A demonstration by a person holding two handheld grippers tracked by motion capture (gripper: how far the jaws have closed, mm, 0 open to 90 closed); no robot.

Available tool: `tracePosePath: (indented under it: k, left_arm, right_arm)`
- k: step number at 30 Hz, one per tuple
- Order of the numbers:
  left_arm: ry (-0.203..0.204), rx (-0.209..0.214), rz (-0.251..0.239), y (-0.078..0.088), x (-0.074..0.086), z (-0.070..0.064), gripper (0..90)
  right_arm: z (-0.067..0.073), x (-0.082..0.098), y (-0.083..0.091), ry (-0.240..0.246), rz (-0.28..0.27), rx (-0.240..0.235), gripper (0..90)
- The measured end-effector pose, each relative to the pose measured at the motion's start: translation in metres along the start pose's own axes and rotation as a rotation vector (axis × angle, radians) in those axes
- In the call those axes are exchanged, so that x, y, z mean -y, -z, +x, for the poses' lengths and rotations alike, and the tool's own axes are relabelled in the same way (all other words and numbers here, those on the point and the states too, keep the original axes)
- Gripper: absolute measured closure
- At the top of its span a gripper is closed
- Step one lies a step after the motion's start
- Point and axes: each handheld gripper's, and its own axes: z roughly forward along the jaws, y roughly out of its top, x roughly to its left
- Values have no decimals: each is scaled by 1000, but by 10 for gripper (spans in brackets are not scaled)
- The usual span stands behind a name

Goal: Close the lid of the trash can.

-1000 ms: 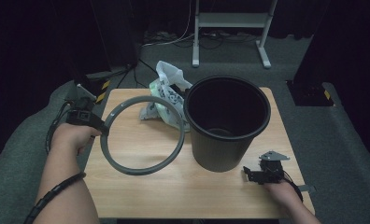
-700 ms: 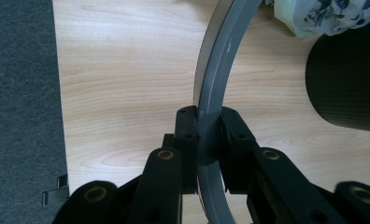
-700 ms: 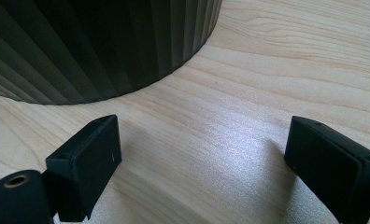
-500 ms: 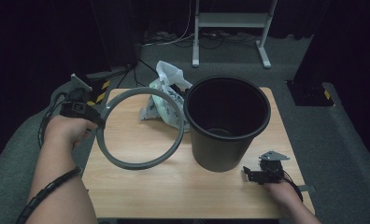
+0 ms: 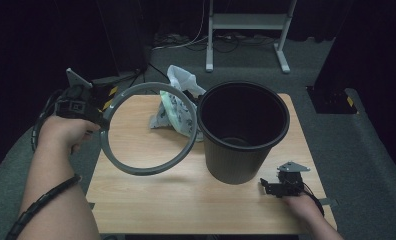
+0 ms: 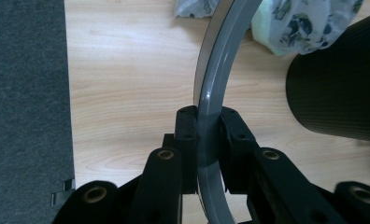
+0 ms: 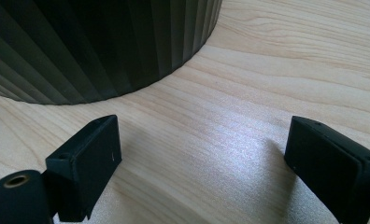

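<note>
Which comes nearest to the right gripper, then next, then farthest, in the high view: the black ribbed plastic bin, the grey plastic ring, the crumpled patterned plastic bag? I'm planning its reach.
1. The black ribbed plastic bin, just up and left of the right gripper.
2. The grey plastic ring, left of the bin, its near edge closer than the bag.
3. The crumpled patterned plastic bag, at the table's far side, behind the ring.

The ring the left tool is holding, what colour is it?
Plain grey. The ring shows best in the left gripper view, clamped in the left tool.

Lit from overhead, bright on the wooden table [image 5: 151, 195], dark all around; soft shadow under the grey ring [image 5: 148, 129]; near jaws blurred in both gripper views.
</note>
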Motion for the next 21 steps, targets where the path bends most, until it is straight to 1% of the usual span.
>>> tracePosePath:
  k: [1, 4, 5, 6, 7, 9, 11, 12, 13, 15, 17, 18, 19, 20, 21]
  left_arm:
    - [-3, -1, -8, 3, -1, -3, 789]
    - [-9, 1, -11, 6, -3, -6, 789]
    - [-8, 9, -14, 8, -4, -9, 789]
    - [-8, 9, -14, 8, -4, -9, 789]
    - [-12, 7, -12, 8, -6, -13, 789]
    - [-15, 9, -8, 8, -7, -15, 789]
    - [-22, 12, -10, 7, -9, -20, 789]
    - [-28, 15, -10, 6, -10, -23, 789]
    - [-28, 27, -12, 5, -11, -27, 789]
    - [-28, 29, -15, 4, -12, -29, 788]
    - [-39, 23, -11, 2, -16, -35, 789]
    - [-39, 23, -11, 2, -16, -35, 789]
    - [-39, 23, -11, 1, -18, -40, 789]
    - [-39, 23, -11, 1, -18, -40, 789]
    - [-40, 37, -13, 1, -20, -43, 789]
  right_arm:
    - [0, 0, 0, 5, -1, 1, 105]
    - [0, 0, 0, 0, 0, 0, 104]
    - [0, 0, 0, 0, 0, 0, 104]
    - [0, 0, 0, 0, 0, 0, 104]
    - [0, 0, 0, 0, 0, 1, 105]
    - [0, 0, 0, 0, 0, 0, 105]
    - [0, 0, 0, 0, 0, 0, 105]
    - [0, 0, 0, 0, 0, 0, 104]
    - [0, 0, 0, 0, 0, 0, 105]
    - [0, 0, 0, 0, 0, 1, 105]
    - [0, 0, 0, -1, 0, -1, 104]
    - [0, 0, 0, -1, 0, -1, 104]
    - [0, 0, 0, 1, 2, -4, 102]
    - [0, 0, 0, 1, 2, -4, 102]
    - [0, 0, 0, 0, 2, -4, 103]
